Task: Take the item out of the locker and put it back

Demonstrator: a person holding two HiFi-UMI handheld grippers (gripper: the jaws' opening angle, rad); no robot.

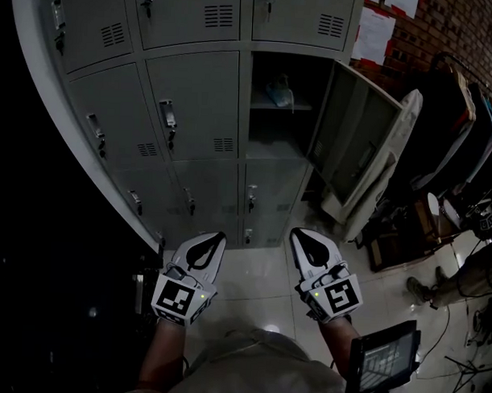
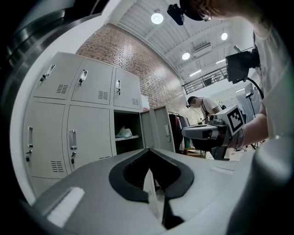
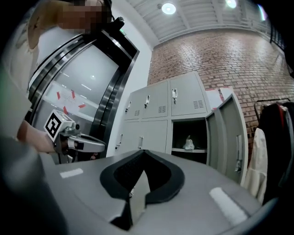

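Note:
A bank of grey lockers (image 1: 193,109) stands ahead, and one locker (image 1: 279,112) has its door (image 1: 352,151) swung out to the right. On its shelf lies a small pale item (image 1: 279,94), also seen in the left gripper view (image 2: 124,133) and the right gripper view (image 3: 189,144). My left gripper (image 1: 221,235) and right gripper (image 1: 294,232) hover side by side low in front of the lockers, well short of the open one. Both are shut with nothing between their jaws (image 2: 148,149) (image 3: 143,150).
A white cloth (image 1: 401,141) hangs over the open door's edge. Dark garments on a rack (image 1: 466,119) stand at the right before a brick wall (image 1: 445,29). Someone's feet (image 1: 424,290) are on the tiled floor at right. A small screen (image 1: 381,361) sits by my right arm.

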